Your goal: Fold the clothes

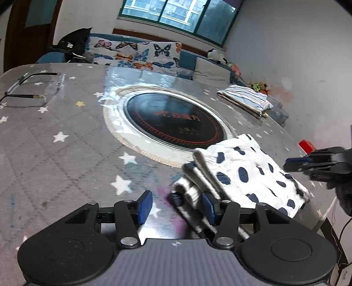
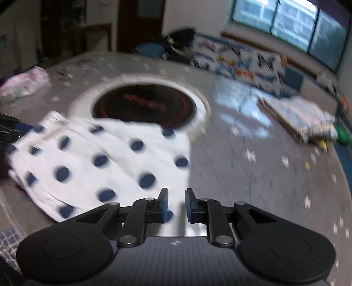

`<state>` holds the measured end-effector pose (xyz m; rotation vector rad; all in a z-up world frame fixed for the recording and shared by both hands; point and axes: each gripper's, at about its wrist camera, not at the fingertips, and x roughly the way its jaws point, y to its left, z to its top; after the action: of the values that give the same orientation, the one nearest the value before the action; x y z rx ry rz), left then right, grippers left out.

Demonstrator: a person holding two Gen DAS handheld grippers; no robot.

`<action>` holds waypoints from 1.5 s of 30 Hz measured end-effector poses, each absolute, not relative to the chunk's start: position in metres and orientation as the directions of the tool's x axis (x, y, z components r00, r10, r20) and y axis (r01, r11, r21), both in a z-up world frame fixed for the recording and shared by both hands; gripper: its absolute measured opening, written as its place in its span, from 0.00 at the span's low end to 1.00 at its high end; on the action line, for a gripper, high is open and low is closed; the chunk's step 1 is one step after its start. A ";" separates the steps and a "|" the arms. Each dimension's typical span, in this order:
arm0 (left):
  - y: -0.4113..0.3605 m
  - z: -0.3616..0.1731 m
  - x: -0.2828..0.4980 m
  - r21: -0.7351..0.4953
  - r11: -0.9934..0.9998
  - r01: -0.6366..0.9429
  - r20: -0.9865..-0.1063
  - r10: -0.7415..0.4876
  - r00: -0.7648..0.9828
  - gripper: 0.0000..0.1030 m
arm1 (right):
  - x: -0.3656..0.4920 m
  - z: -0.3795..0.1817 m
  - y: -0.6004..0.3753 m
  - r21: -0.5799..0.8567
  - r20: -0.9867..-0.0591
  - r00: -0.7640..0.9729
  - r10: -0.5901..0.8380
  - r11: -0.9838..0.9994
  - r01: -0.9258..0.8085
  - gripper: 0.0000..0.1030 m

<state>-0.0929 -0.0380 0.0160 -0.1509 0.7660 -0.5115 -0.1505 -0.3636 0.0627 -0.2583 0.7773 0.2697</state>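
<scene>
Black left tongs (image 1: 177, 206) fill the bottom of the left wrist view, their blue-padded fingers spread wide apart and holding nothing; the right-hand pad (image 1: 208, 208) sits just against the near edge of a folded garment. That garment, a white cloth with dark blue polka dots (image 1: 246, 173), lies folded into a thick stack on the counter (image 1: 66, 154), with its layered edges facing the left tongs. The counter is covered in a grey cloth printed with white stars and has a round black induction hob (image 1: 173, 120) set into its middle; the far corner of the polka-dot cloth reaches the hob's pale rim. The right tongs (image 1: 316, 164) show at the right edge of this view, on the far side of the garment. In the right wrist view, which is blurred, the right tongs (image 2: 176, 203) hover over the near edge of the same polka-dot cloth (image 2: 99, 158), their fingers slightly parted with a narrow gap and nothing between them. A second folded garment with blue and white stripes (image 1: 244, 98) rests near the far right edge of the counter, well apart from the first. A clear plastic bag with dark handles (image 1: 33, 90) lies at the far left. Behind the counter stands a sofa with a butterfly-print cover (image 1: 136, 54), under a window (image 1: 176, 13).
</scene>
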 end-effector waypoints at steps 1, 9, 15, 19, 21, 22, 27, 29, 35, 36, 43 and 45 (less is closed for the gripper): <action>-0.036 0.017 -0.094 -0.312 0.872 0.377 -0.625 -0.487 0.610 0.52 | -0.156 0.068 -0.356 -0.141 -0.701 0.693 0.172 0.918 -0.370 0.17; -0.018 0.023 -0.102 -0.307 0.902 0.304 -0.631 -0.432 0.645 0.76 | -0.194 0.084 -0.273 -0.267 -0.661 0.628 0.411 0.653 -0.709 0.45; -0.020 0.035 -0.109 -0.305 0.907 0.292 -0.601 -0.421 0.679 1.00 | -0.218 0.066 -0.220 -0.381 -0.689 0.566 0.453 0.438 -0.814 0.53; -0.023 0.042 -0.110 -0.314 0.900 0.301 -0.572 -0.433 0.697 1.00 | -0.222 0.048 -0.203 -0.439 -0.701 0.571 0.427 0.372 -0.818 0.53; -0.024 0.044 -0.109 -0.321 0.899 0.297 -0.566 -0.434 0.701 1.00 | -0.224 0.043 -0.198 -0.459 -0.701 0.578 0.418 0.355 -0.814 0.53; -0.025 0.045 -0.109 -0.321 0.900 0.296 -0.565 -0.433 0.703 1.00 | -0.227 0.039 -0.197 -0.482 -0.695 0.589 0.413 0.340 -0.807 0.53; -0.028 0.050 -0.106 -0.325 0.902 0.283 -0.562 -0.425 0.709 1.00 | -0.235 0.025 -0.189 -0.578 -0.653 0.651 0.387 0.302 -0.758 0.53; -0.030 0.051 -0.103 -0.328 0.905 0.272 -0.577 -0.420 0.701 1.00 | -0.237 0.021 -0.187 -0.594 -0.643 0.662 0.385 0.294 -0.748 0.52; -0.030 0.048 -0.102 -0.428 0.879 0.211 -0.597 -0.451 0.664 1.00 | -0.241 0.014 -0.188 -0.622 -0.616 0.682 0.394 0.288 -0.729 0.40; -0.029 0.047 -0.102 -0.459 0.868 0.190 -0.600 -0.460 0.654 1.00 | -0.240 0.015 -0.188 -0.606 -0.618 0.678 0.399 0.307 -0.734 0.36; -0.023 0.031 -0.104 -0.670 0.740 0.061 -0.579 -0.573 0.580 1.00 | -0.220 0.044 -0.210 -0.429 -0.618 0.638 0.460 0.483 -0.764 0.26; -0.025 0.027 -0.103 -0.708 0.706 0.027 -0.569 -0.593 0.570 1.00 | -0.217 0.052 -0.217 -0.392 -0.610 0.635 0.474 0.516 -0.762 0.26</action>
<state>-0.1034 -0.0247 0.0266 -0.7111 0.9018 -0.4017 -0.2173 -0.2169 0.0522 -0.6924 0.4632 0.7747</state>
